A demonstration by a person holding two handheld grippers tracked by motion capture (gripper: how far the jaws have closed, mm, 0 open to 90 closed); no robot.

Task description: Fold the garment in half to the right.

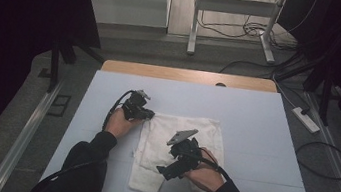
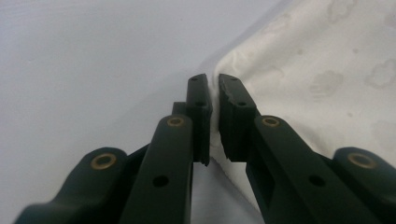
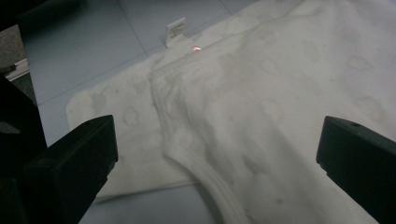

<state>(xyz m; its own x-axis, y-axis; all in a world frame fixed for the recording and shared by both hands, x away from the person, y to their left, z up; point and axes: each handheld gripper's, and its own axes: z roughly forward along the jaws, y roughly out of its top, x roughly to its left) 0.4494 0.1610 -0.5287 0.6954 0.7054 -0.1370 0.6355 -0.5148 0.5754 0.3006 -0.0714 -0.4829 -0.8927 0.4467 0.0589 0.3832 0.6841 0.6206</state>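
Note:
A white towel (image 1: pixel 204 128) with a faint cloud pattern lies partly folded on the pale table (image 1: pixel 257 113). My left gripper (image 1: pixel 148 115) is at the towel's far left corner. In the left gripper view its jaws (image 2: pixel 214 81) are shut on the thin edge of the towel (image 2: pixel 317 70), which runs between the pads. My right gripper (image 1: pixel 165 171) hovers over the towel's near part. In the right gripper view its jaws (image 3: pixel 217 130) stand wide open above the towel (image 3: pixel 261 116), touching nothing. A folded layer with a stitched hem lies under them.
A small white label (image 3: pixel 176 30) sticks out at the towel's edge. The table's wooden far edge (image 1: pixel 186 74) shows beyond the pale cover. On the floor lie a power strip (image 1: pixel 306 120), cables and the legs of a metal stand (image 1: pixel 193 28).

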